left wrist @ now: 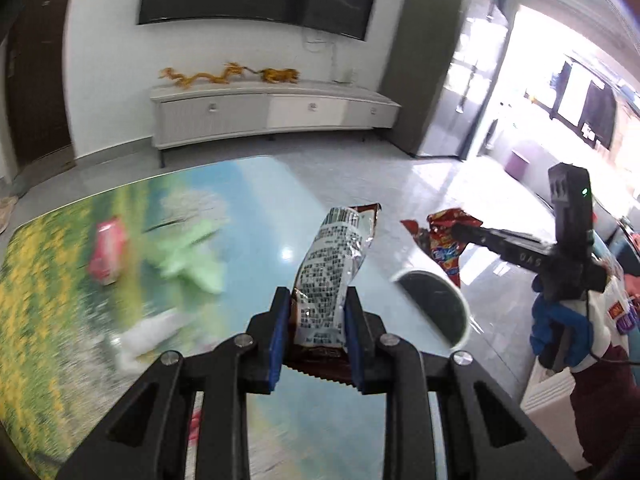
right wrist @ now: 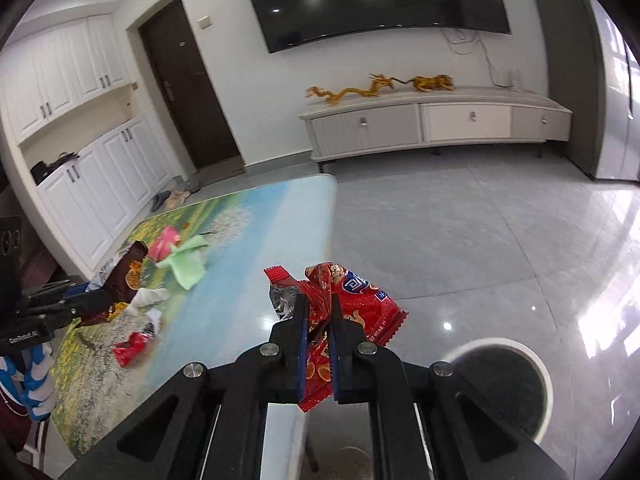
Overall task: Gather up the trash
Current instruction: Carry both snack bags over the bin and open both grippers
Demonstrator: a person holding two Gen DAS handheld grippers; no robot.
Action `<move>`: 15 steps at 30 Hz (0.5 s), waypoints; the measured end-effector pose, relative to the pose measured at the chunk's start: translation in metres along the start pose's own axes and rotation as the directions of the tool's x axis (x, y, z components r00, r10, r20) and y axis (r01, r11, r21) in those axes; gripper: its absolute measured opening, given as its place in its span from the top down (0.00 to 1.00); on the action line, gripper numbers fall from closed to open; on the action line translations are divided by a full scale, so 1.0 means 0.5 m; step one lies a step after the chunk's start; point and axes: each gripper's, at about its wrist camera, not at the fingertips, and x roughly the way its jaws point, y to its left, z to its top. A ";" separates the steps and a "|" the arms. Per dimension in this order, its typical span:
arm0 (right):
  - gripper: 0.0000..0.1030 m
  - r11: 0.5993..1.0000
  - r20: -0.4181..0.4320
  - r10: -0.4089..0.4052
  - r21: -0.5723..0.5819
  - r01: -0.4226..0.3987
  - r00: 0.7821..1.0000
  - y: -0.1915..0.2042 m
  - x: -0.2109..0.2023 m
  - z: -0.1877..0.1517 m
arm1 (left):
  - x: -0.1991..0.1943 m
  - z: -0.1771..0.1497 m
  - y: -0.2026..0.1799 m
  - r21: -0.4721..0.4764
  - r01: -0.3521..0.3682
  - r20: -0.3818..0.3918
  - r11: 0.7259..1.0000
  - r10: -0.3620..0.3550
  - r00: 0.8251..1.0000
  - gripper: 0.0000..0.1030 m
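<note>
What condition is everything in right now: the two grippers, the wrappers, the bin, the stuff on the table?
Left gripper: shut on the brown snack bag.
Brown snack bag: held upright, crumpled, clear of the table.
Right gripper: shut on the red snack wrapper.
Red snack wrapper: crumpled, torn open, held in the air.
Trash bin: open, on the floor beside the table.
Green tissue: crumpled, lying on the table.

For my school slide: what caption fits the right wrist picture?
Right gripper pinches a red wrapper near the bin.
</note>
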 end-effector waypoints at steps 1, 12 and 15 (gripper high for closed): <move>0.92 0.999 -0.003 -0.028 0.021 0.028 1.000 -0.028 -0.008 -0.009 | 0.023 0.012 -0.025 0.012 0.021 -0.011 1.000 -0.021 1.000 0.76; 0.89 0.951 -0.087 -0.202 0.219 0.217 0.975 -0.310 -0.020 -0.092 | 0.318 0.100 -0.282 0.026 0.240 -0.174 0.970 -0.232 0.957 0.71; 0.87 0.937 -0.110 -0.212 0.258 0.234 0.971 -0.354 -0.002 -0.107 | 0.378 0.109 -0.328 -0.001 0.295 -0.211 0.955 -0.289 0.934 0.61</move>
